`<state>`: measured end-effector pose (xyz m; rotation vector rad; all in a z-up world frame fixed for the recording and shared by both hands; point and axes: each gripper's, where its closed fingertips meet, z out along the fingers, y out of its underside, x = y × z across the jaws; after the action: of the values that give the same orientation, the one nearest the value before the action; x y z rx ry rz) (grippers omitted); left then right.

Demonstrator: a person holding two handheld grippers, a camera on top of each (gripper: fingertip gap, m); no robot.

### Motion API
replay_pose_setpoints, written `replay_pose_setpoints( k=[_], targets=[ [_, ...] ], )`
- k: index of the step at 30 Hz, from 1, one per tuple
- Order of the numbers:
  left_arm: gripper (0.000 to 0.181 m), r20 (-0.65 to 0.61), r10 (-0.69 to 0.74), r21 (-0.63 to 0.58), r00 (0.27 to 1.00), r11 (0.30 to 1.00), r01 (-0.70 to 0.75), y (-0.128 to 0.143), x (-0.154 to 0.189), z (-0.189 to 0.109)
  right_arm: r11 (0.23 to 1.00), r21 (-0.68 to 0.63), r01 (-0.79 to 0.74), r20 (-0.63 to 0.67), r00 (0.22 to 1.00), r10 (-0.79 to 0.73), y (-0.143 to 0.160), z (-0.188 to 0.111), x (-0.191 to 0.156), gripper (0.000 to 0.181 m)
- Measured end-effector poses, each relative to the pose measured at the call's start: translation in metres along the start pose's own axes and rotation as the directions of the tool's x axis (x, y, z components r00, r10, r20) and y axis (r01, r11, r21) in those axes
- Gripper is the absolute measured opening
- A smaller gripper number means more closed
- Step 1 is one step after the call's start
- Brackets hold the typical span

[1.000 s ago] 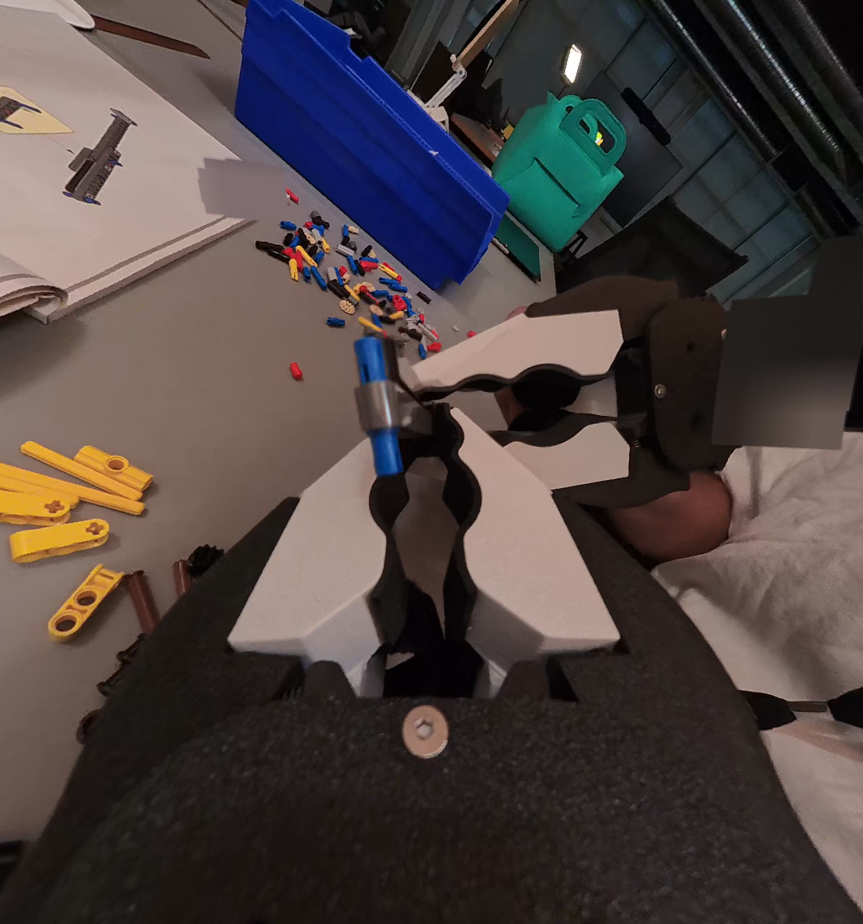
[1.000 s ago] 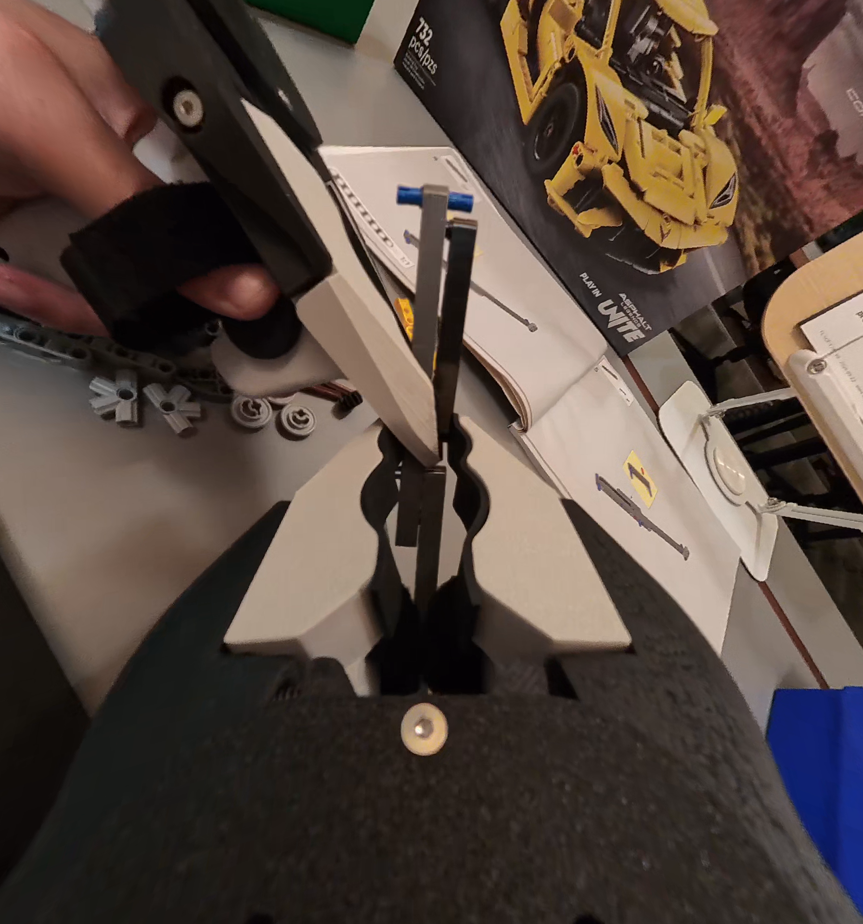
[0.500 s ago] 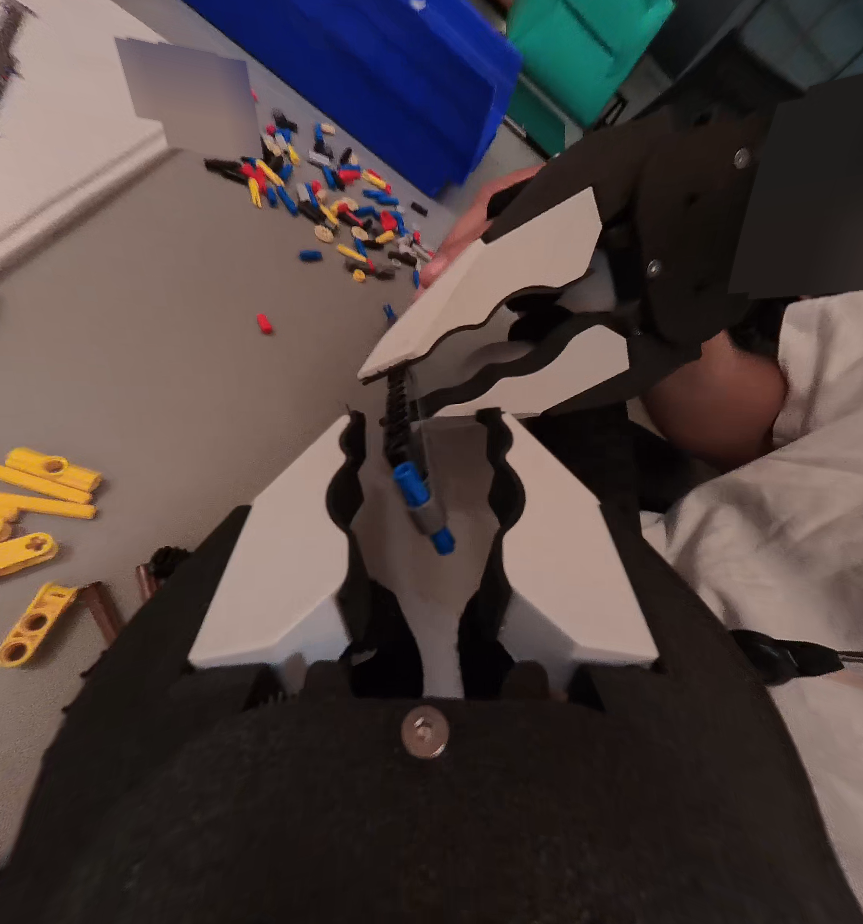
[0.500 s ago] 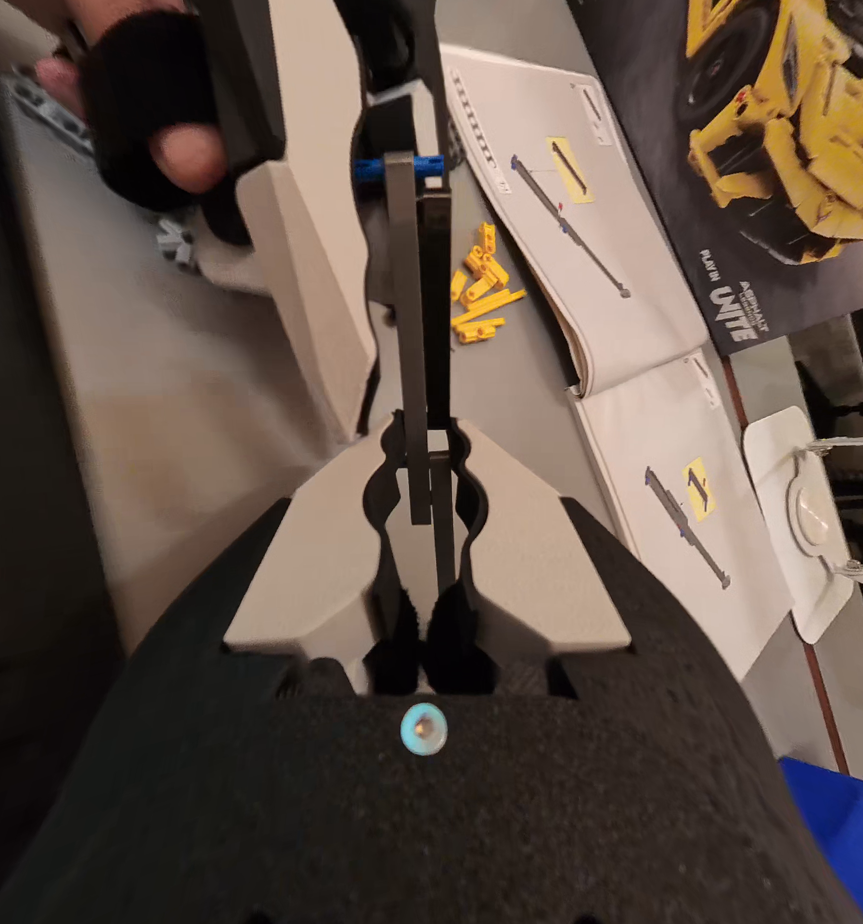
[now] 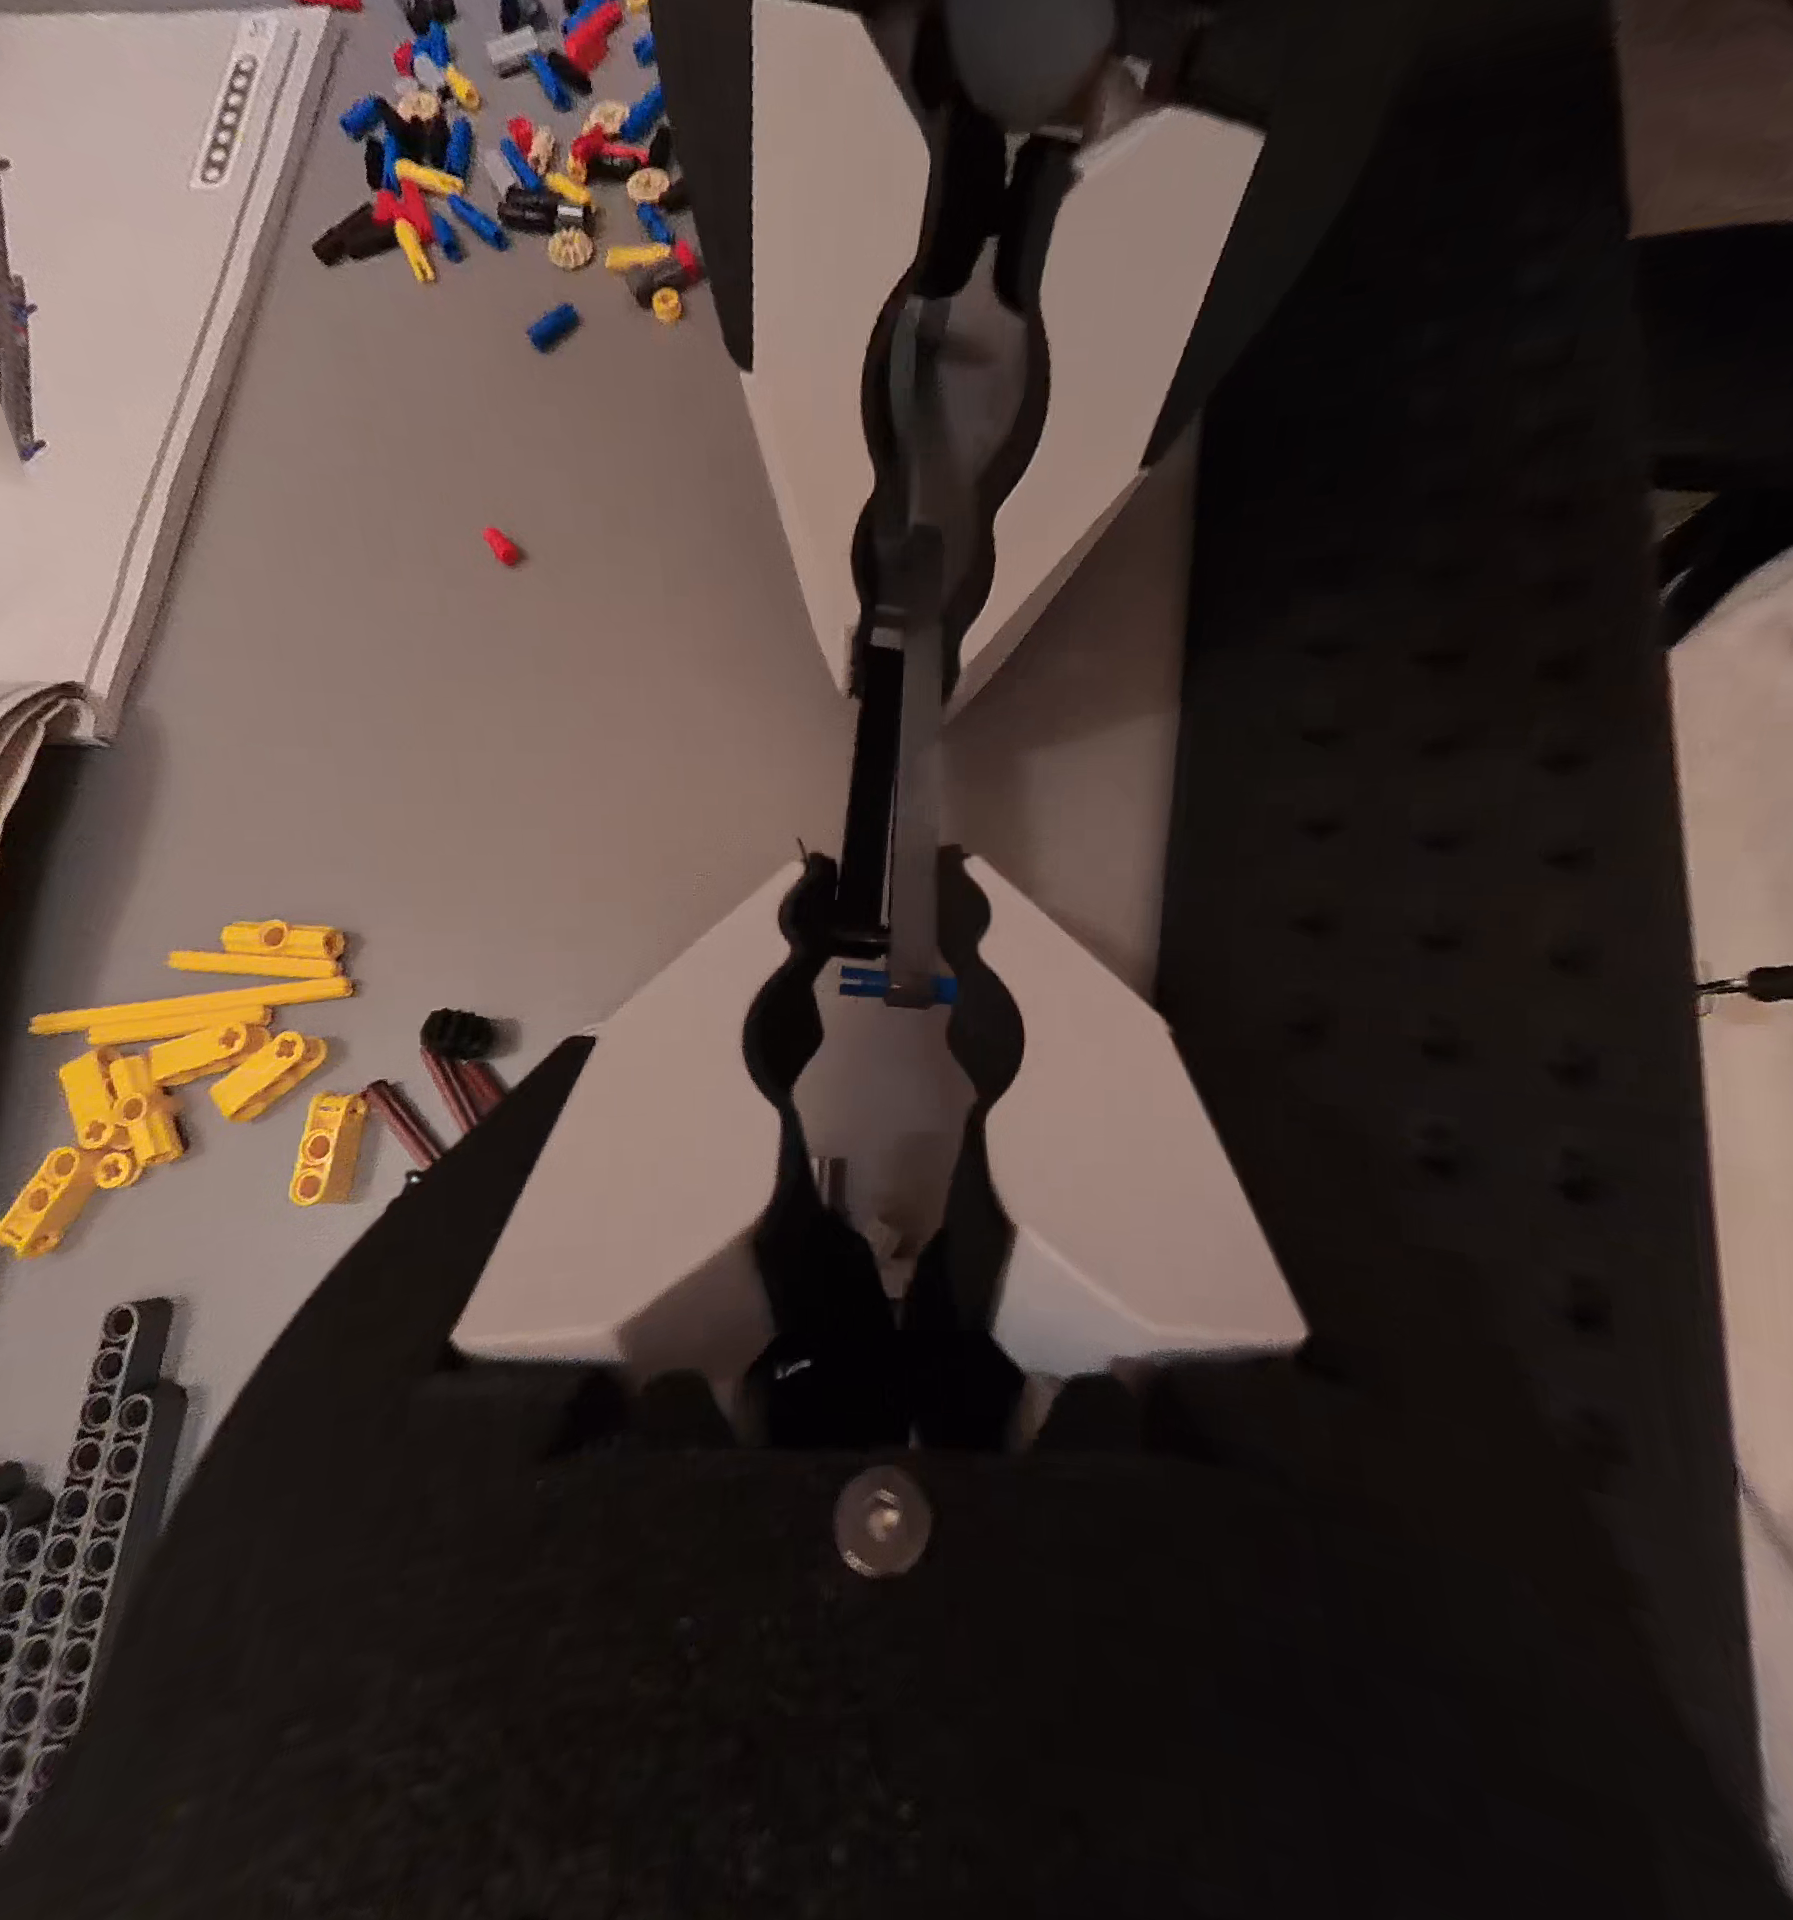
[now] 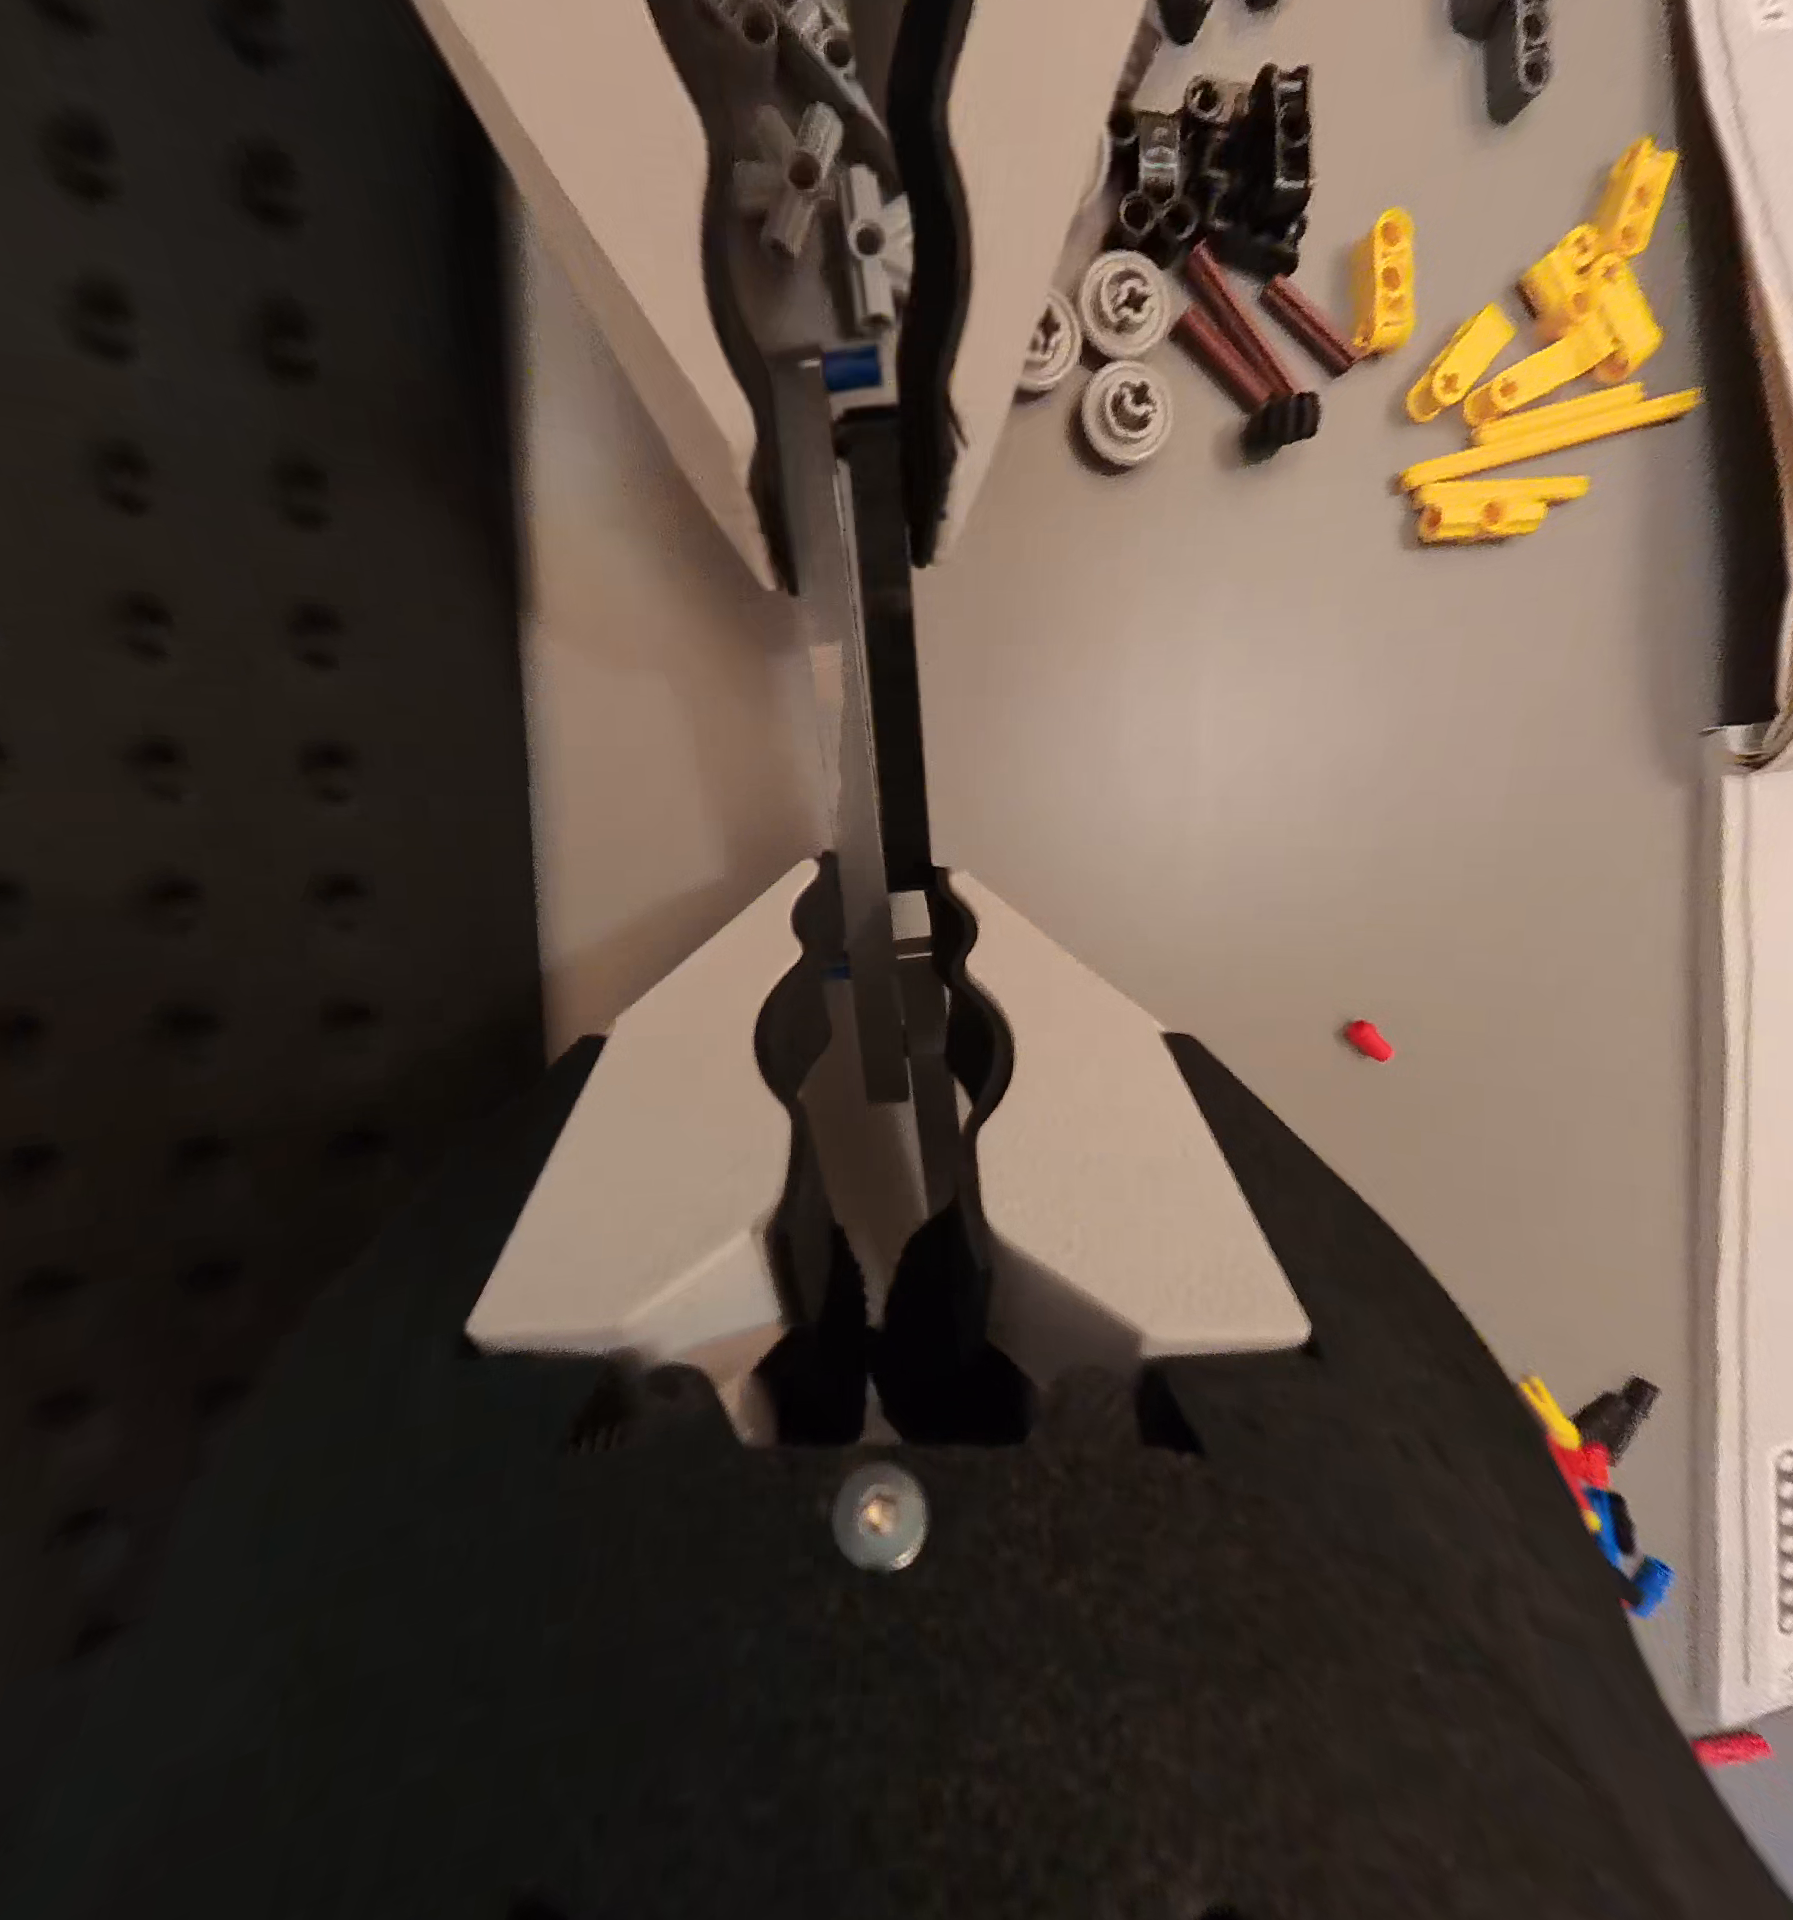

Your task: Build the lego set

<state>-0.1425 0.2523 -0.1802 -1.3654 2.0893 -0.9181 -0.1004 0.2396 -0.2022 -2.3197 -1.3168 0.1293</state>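
Both grippers point at each other nose to nose above the grey table point(image 5: 580, 727), sharing one long piece between them: a pair of beams point(image 5: 897, 790), one black and one grey, lying side by side with a blue pin point(image 5: 894, 985) through the end nearest the left gripper.

The right gripper point(image 6: 876, 883) is clamped on its end of the beams; the strips run deep between its tongs. The left gripper point(image 5: 876, 883) has the pinned end between its tongs, which stand close around the beams, but I cannot tell whether they actually squeeze them or only frame them.

The step in hand looks like joining or pressing the two beams together at the pin. The next move probably calls for a straight squeeze across the beams at the pin, with both tools kept in line so the long strips do not twist or spring apart.

Room is tight along the beams, since the two noses nearly meet. To the left in the left wrist view the table is open, with only a small red peg point(image 5: 500, 543) on it. The yellow pieces point(image 5: 185, 1060) lie nearer on the left, the mixed small parts point(image 5: 518, 166) farther off, and the open instruction booklet point(image 5: 71, 343) sits along the far left edge. On the right a dark studded surface point(image 5: 1422, 831) runs close beside the grippers.
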Motion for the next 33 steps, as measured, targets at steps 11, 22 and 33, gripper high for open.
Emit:
replay_pose_setpoints(
  k=[11, 22, 33],
  targets=[
    [0.017, -0.027, 0.004, -0.071, 1.0, 0.997, -0.006, 0.018, 0.006, 0.021, 0.997, 0.071, 0.02, 0.01, 1.0, -0.021, -0.014, 0.018, -0.009, 0.018],
    [0.016, -0.049, 0.029, -0.081, 0.998, 0.996, -0.033, 0.023, 0.007, 0.02, 0.989, 0.142, 0.05, 0.061, 0.996, -0.059, -0.017, 0.02, -0.013, 0.016],
    [0.016, -0.049, -0.017, -0.061, 0.999, 0.998, 0.014, 0.021, 0.006, 0.019, 0.989, 0.15, 0.013, 0.051, 0.998, -0.021, -0.027, 0.025, -0.011, 0.017]
  ],
)
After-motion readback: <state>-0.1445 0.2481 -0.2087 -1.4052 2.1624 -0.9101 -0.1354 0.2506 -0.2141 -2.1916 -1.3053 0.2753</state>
